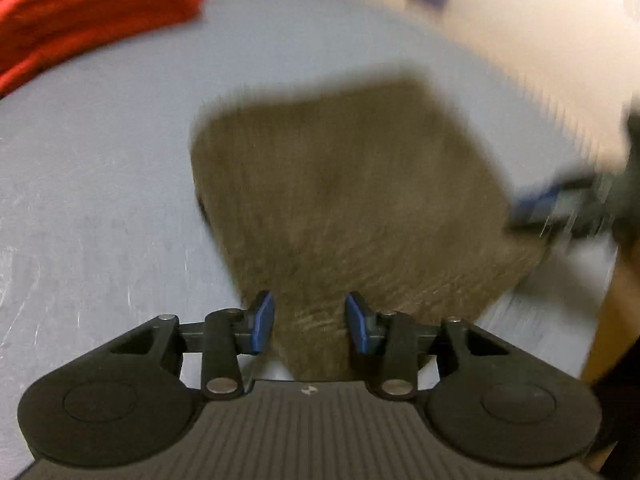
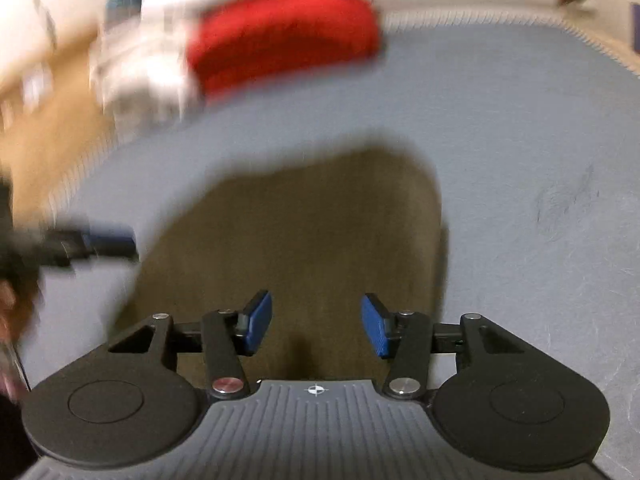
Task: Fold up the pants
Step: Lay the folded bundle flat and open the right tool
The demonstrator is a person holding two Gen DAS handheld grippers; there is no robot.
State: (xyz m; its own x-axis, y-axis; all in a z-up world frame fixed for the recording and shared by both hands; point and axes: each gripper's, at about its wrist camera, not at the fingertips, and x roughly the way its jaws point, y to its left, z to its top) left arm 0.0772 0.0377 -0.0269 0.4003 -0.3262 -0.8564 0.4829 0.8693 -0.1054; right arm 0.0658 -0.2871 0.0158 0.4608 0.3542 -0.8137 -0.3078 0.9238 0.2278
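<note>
The brown pants lie folded into a blurred block on the grey-blue table. In the left wrist view a narrow bunch of their near edge rises between the blue pads of my left gripper, filling the gap, so the gripper is shut on it. The right gripper's blue finger shows at the cloth's right edge. In the right wrist view my right gripper hovers over the pants with its pads apart and only flat cloth beneath, so it is open. The left gripper's finger reaches in at the left.
A folded red garment lies at the far side of the table, also seen in the right wrist view. The table's pale ribbed edge curves round the back. White and tan clutter sits blurred beyond the left edge.
</note>
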